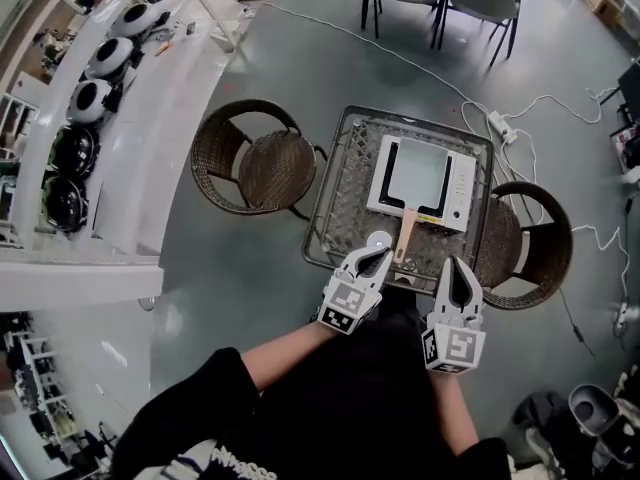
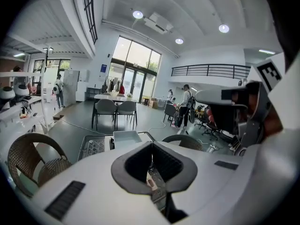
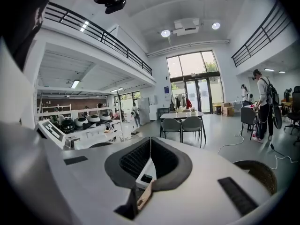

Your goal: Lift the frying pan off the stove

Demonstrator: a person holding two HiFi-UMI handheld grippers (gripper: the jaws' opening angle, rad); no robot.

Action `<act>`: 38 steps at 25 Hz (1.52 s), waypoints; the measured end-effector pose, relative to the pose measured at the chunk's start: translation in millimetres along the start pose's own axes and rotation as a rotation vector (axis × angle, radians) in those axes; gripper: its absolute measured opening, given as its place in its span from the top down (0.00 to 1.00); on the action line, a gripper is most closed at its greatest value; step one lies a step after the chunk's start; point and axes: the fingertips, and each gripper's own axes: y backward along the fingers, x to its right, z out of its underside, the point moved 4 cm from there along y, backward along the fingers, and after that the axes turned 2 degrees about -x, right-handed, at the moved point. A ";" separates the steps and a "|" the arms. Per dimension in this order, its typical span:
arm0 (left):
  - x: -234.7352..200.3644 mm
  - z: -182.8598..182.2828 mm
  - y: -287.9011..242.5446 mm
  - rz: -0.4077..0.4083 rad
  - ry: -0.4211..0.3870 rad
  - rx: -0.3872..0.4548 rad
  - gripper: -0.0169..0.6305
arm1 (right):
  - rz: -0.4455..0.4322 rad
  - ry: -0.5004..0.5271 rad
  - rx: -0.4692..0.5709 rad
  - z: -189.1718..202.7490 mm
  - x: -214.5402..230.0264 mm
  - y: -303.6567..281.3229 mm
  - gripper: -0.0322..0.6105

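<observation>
Head view: found the frying pan [image 1: 418, 173] lying flat on the stove [image 1: 462, 190], on the wire counter [image 1: 340, 218]. Not lifted and not gripped. Judged at the outset, with approach, grasp and lift all outstanding. Noted its long axis running away from the person, wooden handle [image 1: 405, 236] pointing back to the near edge, between left gripper [image 1: 374, 256] and right gripper [image 1: 458, 266].

Left gripper view: saw the fingers [image 2: 138, 165] pressed together, empty.

Right gripper view: saw the fingers [image 3: 133, 161] likewise closed on nothing, with the handle [image 3: 144, 196] glimpsed beneath them.
</observation>
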 end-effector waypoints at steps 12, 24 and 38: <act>-24.4 16.6 -100.9 -0.084 0.093 -0.154 0.95 | -0.102 -0.016 -0.030 -5.7 81.3 -91.1 0.90; -40.0 58.7 -162.8 -0.118 0.170 -0.302 0.85 | -0.155 -0.022 -0.068 -1.0 138.7 -143.2 0.90; -46.2 124.8 -213.2 -0.123 0.330 -0.570 0.59 | -0.207 -0.035 -0.109 7.3 153.6 -171.2 0.90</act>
